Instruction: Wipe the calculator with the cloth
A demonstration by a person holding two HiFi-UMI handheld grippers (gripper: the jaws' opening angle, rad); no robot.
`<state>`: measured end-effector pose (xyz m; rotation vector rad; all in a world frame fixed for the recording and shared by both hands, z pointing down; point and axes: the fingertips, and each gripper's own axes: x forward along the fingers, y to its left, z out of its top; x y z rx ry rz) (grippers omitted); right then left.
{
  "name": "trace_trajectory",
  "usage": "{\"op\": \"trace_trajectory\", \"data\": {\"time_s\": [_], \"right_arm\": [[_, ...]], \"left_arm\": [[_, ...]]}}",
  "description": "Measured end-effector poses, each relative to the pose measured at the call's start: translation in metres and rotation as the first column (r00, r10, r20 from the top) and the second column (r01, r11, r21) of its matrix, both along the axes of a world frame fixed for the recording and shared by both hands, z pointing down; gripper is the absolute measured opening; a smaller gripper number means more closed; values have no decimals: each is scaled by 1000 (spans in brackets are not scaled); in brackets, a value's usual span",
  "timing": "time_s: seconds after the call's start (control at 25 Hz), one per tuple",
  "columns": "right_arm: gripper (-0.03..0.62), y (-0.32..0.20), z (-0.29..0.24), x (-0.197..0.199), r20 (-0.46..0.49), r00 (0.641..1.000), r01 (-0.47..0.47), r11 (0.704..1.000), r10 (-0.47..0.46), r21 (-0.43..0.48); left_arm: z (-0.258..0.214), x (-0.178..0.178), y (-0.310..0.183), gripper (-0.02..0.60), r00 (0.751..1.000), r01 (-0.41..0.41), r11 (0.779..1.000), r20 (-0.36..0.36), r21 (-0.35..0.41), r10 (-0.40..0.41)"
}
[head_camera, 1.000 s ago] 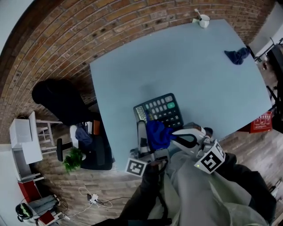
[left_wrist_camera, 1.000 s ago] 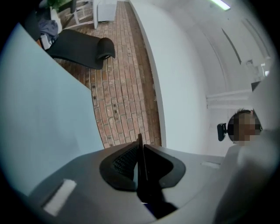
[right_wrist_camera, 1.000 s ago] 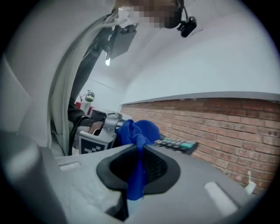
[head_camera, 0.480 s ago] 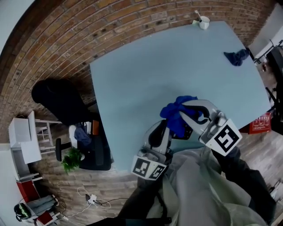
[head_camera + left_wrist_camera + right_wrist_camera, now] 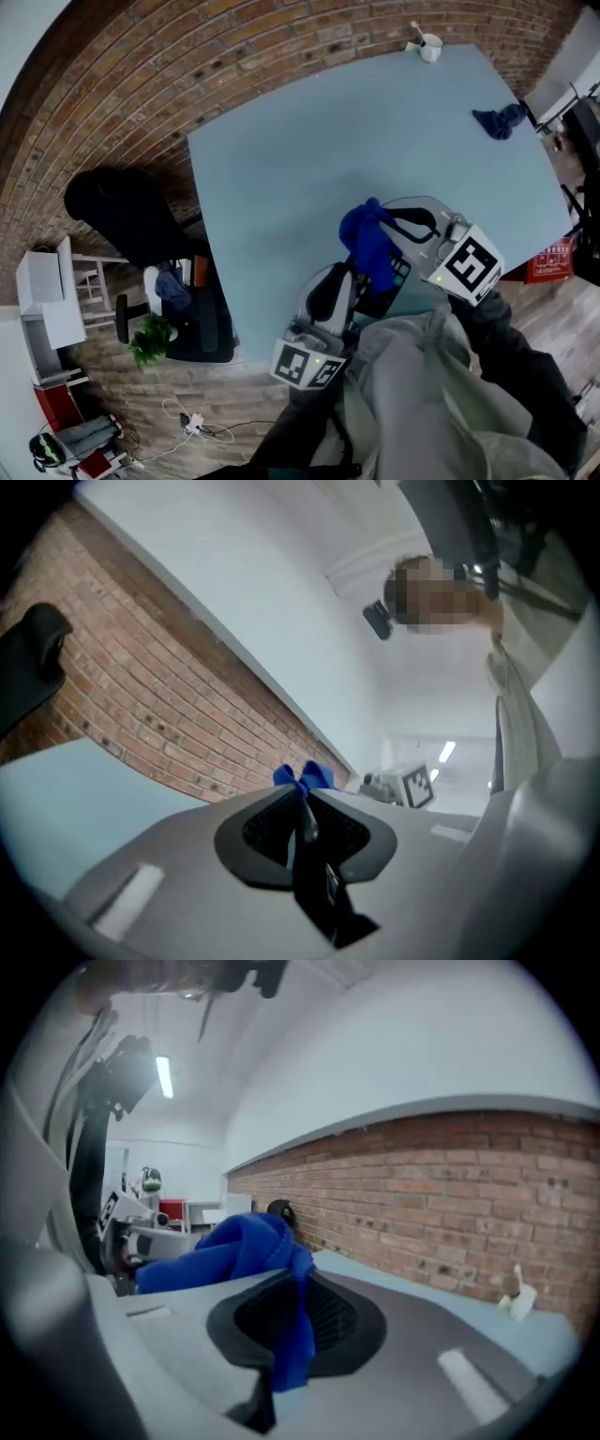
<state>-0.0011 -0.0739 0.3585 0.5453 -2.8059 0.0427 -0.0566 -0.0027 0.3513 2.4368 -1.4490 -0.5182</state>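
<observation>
Calculator (image 5: 389, 284): thin, flat, dark plastic slab, held clear of pale blue table (image 5: 309, 141). Clamped edge-on between narrow pads of left gripper (image 5: 303, 803). Long axis runs out past left fingertips toward right gripper (image 5: 298, 1283). Right pads pinch blue cloth (image 5: 230, 1246): soft, crumpled, bunched just beyond fingertips, overlapping calculator in head view.

1. right gripper (image 5: 389, 228) clamps the blue cloth (image 5: 368, 242); cloth hangs bunched over the calculator (image 5: 392, 279)
2. calculator mostly hidden; only a dark keyed corner shows, between both grippers
3. left gripper (image 5: 345, 281) at calculator's left side, over table (image 5: 281, 169) near edge
4. second cloth (image 5: 499, 120) at right edge; white mug (image 5: 430, 45) at far edge; well apart
</observation>
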Motion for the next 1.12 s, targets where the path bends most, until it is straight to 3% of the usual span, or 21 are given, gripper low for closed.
{"op": "trace_trajectory", "data": {"time_s": [0.08, 0.16, 0.24, 0.28, 0.32, 0.36, 0.48, 0.56, 0.64, 0.68, 0.72, 0.8, 0.88, 0.92, 1.0, 1.12], "right_arm": [[29, 9, 23, 13, 21, 999, 42, 990, -40, -133], [29, 28, 37, 22, 148, 986, 122, 941, -79, -316], [29, 44, 46, 32, 339, 937, 252, 832, -83, -494], [29, 47, 48, 37, 429, 901, 318, 770, -64, -553], [29, 48, 50, 41, 494, 869, 364, 724, -37, -586], [29, 48, 51, 41, 528, 849, 384, 704, -15, -598], [29, 47, 44, 30, 567, 824, 390, 733, -7, -557], [29, 39, 32, 22, 642, 767, 419, 751, 8, -509], [29, 33, 22, 14, 716, 698, 464, 756, 9, -462], [29, 34, 20, 11, 740, 673, 487, 752, 0, -443], [28, 39, 20, 7, 752, 659, 510, 745, -16, -431], [28, 59, 27, -1, 721, 687, 536, 732, -89, -420], [28, 97, 39, -16, 592, 769, 538, 745, -241, -395], [28, 117, 44, -25, 505, 800, 537, 764, -325, -359], [28, 143, 44, -38, 369, 829, 525, 814, -421, -248], [28, 125, 36, -38, 289, 876, 426, 900, -386, -90]], "left_arm": [[2, -15, -2, 48, 991, 8, 1000, -132, -16, -10], [6, -29, -2, 49, 970, -12, 1000, -241, -24, 6], [8, -37, 0, 49, 930, -62, 998, -362, -8, 55], [9, -40, 0, 49, 897, -85, 996, -434, 7, 79], [10, -42, 0, 49, 862, -104, 994, -497, 22, 101], [10, -40, 0, 49, 834, -123, 992, -539, 34, 122], [10, -27, -2, 49, 777, -193, 980, -601, 57, 188], [10, -26, -3, 49, 694, -208, 975, -689, 83, 207], [10, -31, -7, 49, 585, -196, 975, -785, 106, 203], [11, -34, -8, 49, 544, -185, 977, -816, 109, 194], [12, -38, -8, 49, 521, -170, 980, -834, 106, 181], [17, -49, -8, 49, 499, -127, 988, -854, 92, 144], [24, -58, -9, 49, 489, -93, 993, -866, 71, 108], [26, -60, -9, 49, 484, -86, 994, -870, 61, 96], [29, -63, -10, 49, 471, -85, 995, -878, 55, 89], [28, -63, -9, 49, 453, -80, 995, -887, 60, 90]]}}
